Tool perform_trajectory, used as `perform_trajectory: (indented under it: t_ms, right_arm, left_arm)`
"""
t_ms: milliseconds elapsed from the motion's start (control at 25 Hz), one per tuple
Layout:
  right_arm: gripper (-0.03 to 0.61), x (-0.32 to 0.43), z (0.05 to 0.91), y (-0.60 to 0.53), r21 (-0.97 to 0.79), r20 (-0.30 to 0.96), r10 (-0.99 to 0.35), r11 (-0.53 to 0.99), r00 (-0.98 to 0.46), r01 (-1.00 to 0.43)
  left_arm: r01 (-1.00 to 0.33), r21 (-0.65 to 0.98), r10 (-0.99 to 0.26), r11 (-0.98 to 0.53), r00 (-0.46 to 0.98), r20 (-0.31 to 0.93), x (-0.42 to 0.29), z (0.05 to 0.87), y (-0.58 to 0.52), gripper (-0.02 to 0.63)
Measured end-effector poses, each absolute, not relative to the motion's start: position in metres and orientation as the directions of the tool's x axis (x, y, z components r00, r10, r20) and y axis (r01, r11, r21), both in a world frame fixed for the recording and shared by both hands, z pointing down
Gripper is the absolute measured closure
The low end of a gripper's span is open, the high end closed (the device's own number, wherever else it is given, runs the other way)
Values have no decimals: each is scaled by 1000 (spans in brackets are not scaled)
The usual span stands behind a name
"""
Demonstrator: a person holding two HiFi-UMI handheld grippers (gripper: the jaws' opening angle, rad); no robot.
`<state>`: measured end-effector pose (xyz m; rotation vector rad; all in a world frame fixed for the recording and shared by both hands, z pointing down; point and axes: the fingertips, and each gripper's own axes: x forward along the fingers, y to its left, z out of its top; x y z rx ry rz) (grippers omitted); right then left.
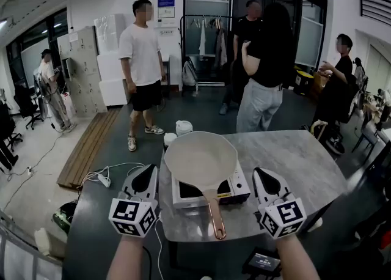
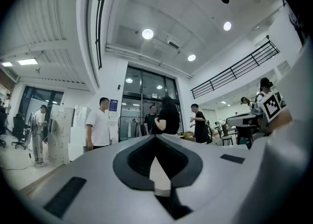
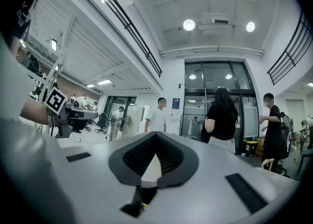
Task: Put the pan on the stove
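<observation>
Matt cream pan [image 1: 200, 159], glossy coppery metal handle [image 1: 215, 214]; smooth grey stone-look table [image 1: 305, 162]

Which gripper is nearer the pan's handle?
The right gripper; the pan's copper handle sticks out just to its left, with a wider gap to the left gripper.

Stove [image 1: 187, 192] top mostly beneath pan [image 1: 200, 159]

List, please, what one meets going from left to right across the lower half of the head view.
power strip → left gripper → pan → right gripper
</observation>
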<state>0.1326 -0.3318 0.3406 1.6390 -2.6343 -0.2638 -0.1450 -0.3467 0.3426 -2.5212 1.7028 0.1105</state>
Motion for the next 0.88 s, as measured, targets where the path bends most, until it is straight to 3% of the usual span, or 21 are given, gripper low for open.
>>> perform_trajectory:
  t_ms: [880]
  right_arm:
    - [554, 150, 336, -337, 154, -60, -904, 410, -423, -899]
  left_arm:
    - [-937, -43, -930, -346, 349, -119, -141, 336, -356, 603]
